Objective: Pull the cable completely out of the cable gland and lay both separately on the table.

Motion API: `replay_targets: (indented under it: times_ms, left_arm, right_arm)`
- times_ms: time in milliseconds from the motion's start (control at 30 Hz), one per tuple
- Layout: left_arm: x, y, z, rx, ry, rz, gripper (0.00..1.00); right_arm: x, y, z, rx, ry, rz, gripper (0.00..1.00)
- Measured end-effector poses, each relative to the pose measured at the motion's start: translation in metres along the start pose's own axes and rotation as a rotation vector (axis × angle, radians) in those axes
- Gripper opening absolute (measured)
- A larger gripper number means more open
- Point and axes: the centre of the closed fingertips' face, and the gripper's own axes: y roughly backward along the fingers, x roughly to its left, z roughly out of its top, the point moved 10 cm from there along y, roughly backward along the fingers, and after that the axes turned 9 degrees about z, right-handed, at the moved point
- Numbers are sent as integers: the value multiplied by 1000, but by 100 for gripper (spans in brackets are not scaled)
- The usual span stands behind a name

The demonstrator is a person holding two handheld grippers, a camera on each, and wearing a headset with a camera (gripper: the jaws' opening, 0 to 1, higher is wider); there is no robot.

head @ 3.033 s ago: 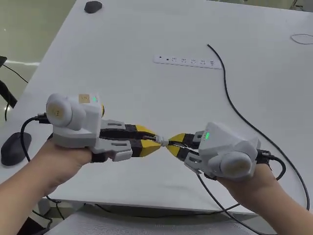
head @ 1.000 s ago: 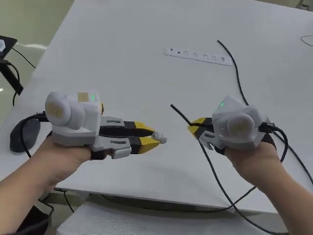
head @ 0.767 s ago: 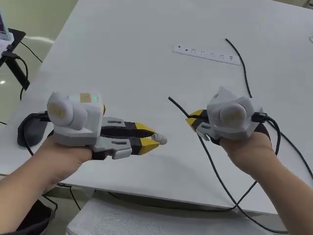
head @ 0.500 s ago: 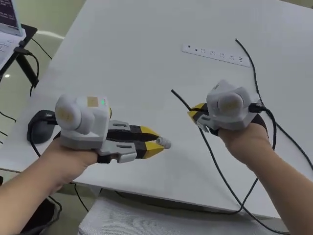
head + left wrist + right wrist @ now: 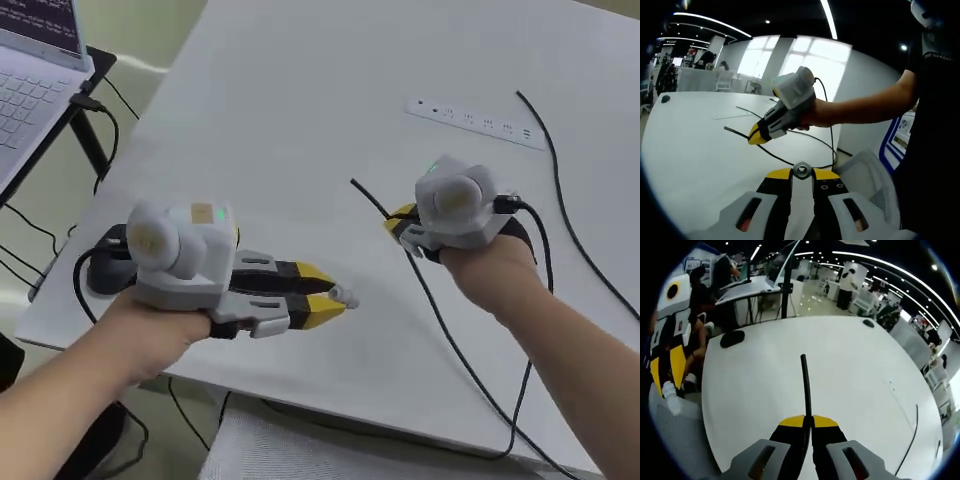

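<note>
Black thin cable point(image 5: 368, 198) sits clamped in the right gripper point(image 5: 397, 224) near the white power strip point(image 5: 478, 122), the left gripper point(image 5: 330, 298) farther off pinching a small grey gland point(image 5: 801, 170).

3 s ago your left gripper point(image 5: 326, 295) and right gripper point(image 5: 393, 222) met tip to tip, w/ the small grey plastic cable gland point(image 5: 802, 170) pinched between them. Now they're well apart. Your right gripper has gone off to the right and farther from you, jaws closed on the thin black cable point(image 5: 804, 380). The cable's free end, approx 3 s ago buried at the meeting point, now pokes out bare toward the far left. The gland is off the cable and sits alone at the tips of your left gripper, jaws clamped on it. Over the last sec the gap between the two grippers has widened a bit more.
</note>
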Motion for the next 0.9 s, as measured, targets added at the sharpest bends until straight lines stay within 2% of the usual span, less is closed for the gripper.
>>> replay_targets:
  times_ms: [100,333,433,567,700,900]
  left_arm:
    - [6,0,-4,0,2,10,15]
    - [15,-1,-21,24,4,31,15]
    - [20,-1,-30,26,16,41,15]
    - [29,-4,-47,55,26,60,15]
    - [38,-6,-60,66,41,77,15]
    - [54,-13,-75,84,48,105,15]
  right_arm:
    - [-4,-14,3,13,-1,18,0]
    - [-5,-37,11,30,31,54,0]
    - [-1,-48,15,34,57,83,0]
    - [5,-63,18,45,80,107,0]
    - [15,-75,20,47,105,145,0]
    - [26,-90,21,59,165,198,0]
